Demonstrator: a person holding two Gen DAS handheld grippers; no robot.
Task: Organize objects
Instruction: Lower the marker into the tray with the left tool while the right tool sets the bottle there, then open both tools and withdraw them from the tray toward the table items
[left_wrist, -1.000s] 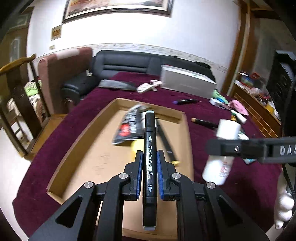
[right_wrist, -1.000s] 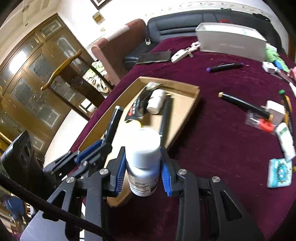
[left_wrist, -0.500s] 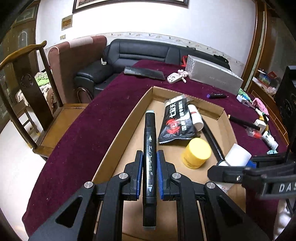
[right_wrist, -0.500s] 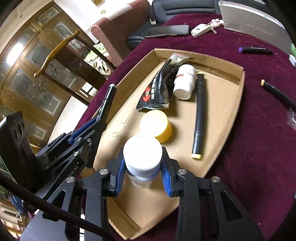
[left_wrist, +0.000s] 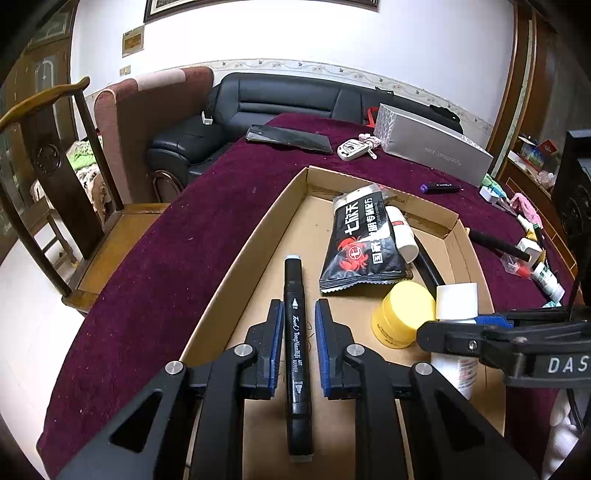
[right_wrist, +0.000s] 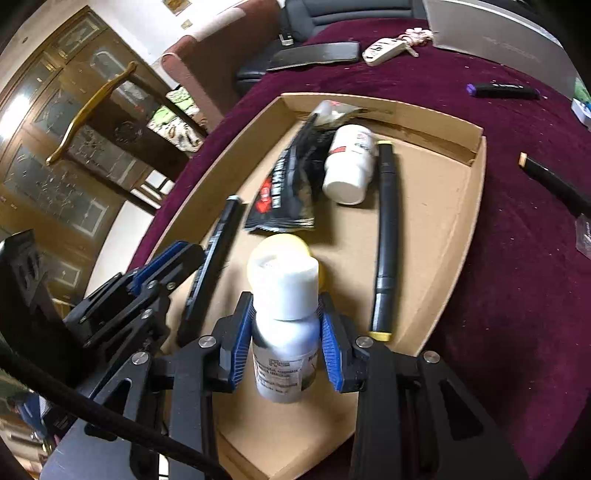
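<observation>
The cardboard tray sits on the maroon tablecloth and serves as the landmark here. The left gripper is spread, its blue pads standing clear on either side of a black art marker, which lies lengthwise on the tray floor near the tray's left wall. The right gripper hangs over the near middle of the tray with a white bottle between its blue pads; a narrow gap shows on each side of the bottle, so the claw looks released, with the bottle standing on the tray floor.

Just beyond the bottle, inside the tray, stands a yellow-lidded jar. Farther in lie a black snack packet, a second white bottle on its side beside it, and another black marker with yellow ends toward the tray's right wall.

Outside the tray, beyond its far wall, lie a purple-capped pen, a key fob and a grey box.
</observation>
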